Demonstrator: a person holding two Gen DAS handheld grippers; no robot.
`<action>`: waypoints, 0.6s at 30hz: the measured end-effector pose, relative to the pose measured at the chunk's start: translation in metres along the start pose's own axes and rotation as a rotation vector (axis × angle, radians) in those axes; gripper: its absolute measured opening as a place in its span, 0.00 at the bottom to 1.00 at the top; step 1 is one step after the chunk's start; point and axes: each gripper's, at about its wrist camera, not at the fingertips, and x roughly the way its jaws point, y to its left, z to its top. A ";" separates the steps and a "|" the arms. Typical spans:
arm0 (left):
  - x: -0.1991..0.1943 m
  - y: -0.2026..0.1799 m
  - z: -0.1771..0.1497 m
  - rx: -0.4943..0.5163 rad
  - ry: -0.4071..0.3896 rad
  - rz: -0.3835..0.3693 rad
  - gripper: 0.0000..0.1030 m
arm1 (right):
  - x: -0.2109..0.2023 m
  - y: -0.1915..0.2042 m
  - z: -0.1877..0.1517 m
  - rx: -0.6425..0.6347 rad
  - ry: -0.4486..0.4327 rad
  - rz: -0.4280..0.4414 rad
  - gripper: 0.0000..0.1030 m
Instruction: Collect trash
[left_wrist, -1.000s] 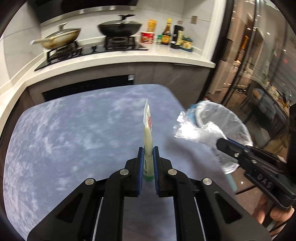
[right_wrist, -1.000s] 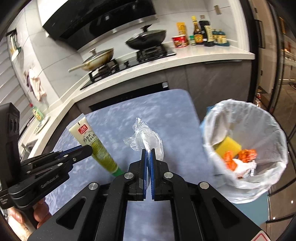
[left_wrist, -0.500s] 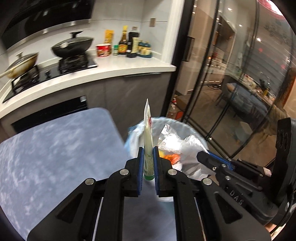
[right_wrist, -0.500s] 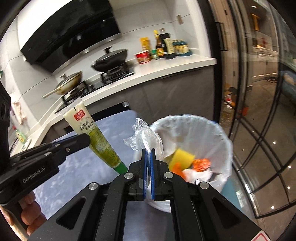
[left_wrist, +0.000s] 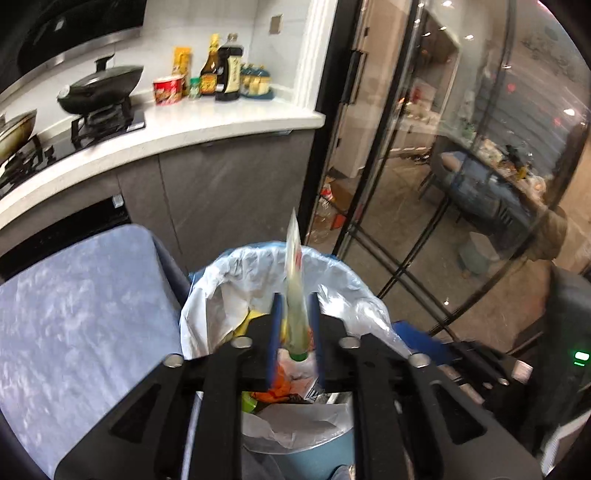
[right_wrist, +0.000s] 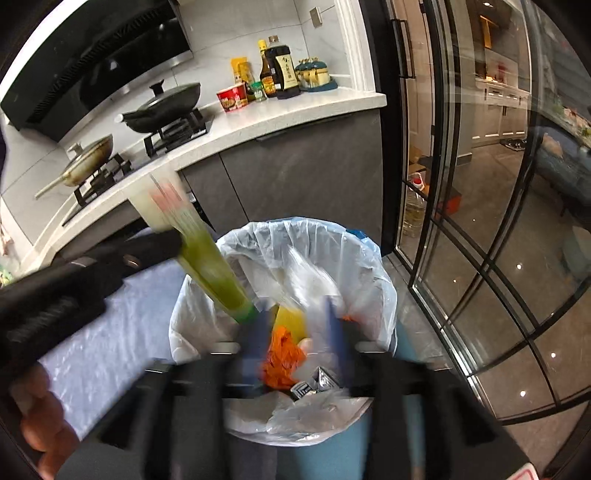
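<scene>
A blue trash bin with a white plastic liner (left_wrist: 229, 280) (right_wrist: 369, 280) stands beside the table and holds yellow, orange and foil trash. My left gripper (left_wrist: 295, 328) is open above the bin, and the green-and-white tube (left_wrist: 295, 295) sits loosely between its spread jaws, cap down. In the right wrist view the tube (right_wrist: 207, 258) hangs tilted over the bin rim by the left gripper's finger (right_wrist: 147, 243). My right gripper (right_wrist: 295, 325) is open over the bin. The crumpled clear plastic wrap (right_wrist: 314, 280) is blurred between its jaws, above the trash.
The blue-grey marbled table (left_wrist: 74, 314) lies left of the bin. Behind are a white counter (left_wrist: 207, 125) with a stove, pans and sauce bottles, and grey cabinets. Glass doors with black frames (right_wrist: 480, 221) stand on the right.
Both grippers moved from over the table to above the bin and opened. The tube and the plastic wrap are released and blurred with motion.
</scene>
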 end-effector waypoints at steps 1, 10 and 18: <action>0.001 -0.001 0.000 -0.007 0.002 -0.006 0.25 | -0.003 0.000 -0.001 0.003 -0.015 -0.005 0.56; -0.009 -0.003 -0.006 -0.009 -0.020 0.026 0.42 | -0.008 0.001 -0.001 -0.009 -0.021 -0.013 0.58; -0.037 0.004 -0.013 -0.031 -0.052 0.075 0.57 | -0.032 0.008 -0.008 -0.039 -0.019 -0.008 0.68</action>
